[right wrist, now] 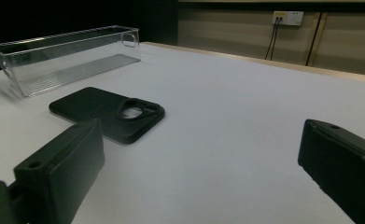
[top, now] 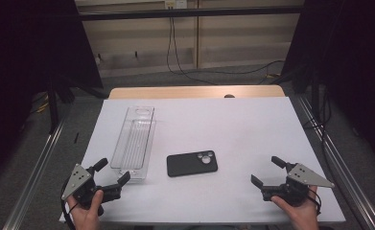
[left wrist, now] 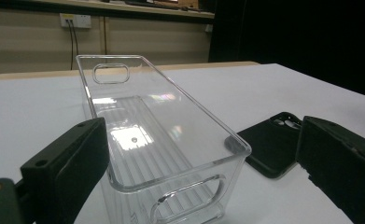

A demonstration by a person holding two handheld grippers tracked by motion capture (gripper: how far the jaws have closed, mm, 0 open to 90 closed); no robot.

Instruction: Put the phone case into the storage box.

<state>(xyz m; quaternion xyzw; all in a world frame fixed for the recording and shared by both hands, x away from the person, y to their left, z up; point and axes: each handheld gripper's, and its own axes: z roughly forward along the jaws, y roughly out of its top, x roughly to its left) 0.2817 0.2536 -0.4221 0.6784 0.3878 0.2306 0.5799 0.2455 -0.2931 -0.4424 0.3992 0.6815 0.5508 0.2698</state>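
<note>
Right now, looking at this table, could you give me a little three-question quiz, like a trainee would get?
1. True or false: the black phone case lies inside the clear plastic bin.
2. Which tool is nearer the bin: A) left tool, B) right tool?
3. Fill in: both tools have their jaws ____.

Key:
1. False: the case lies flat on the white table, beside the bin, and the bin has nothing in it.
2. A.
3. Open, with nothing held.
</note>
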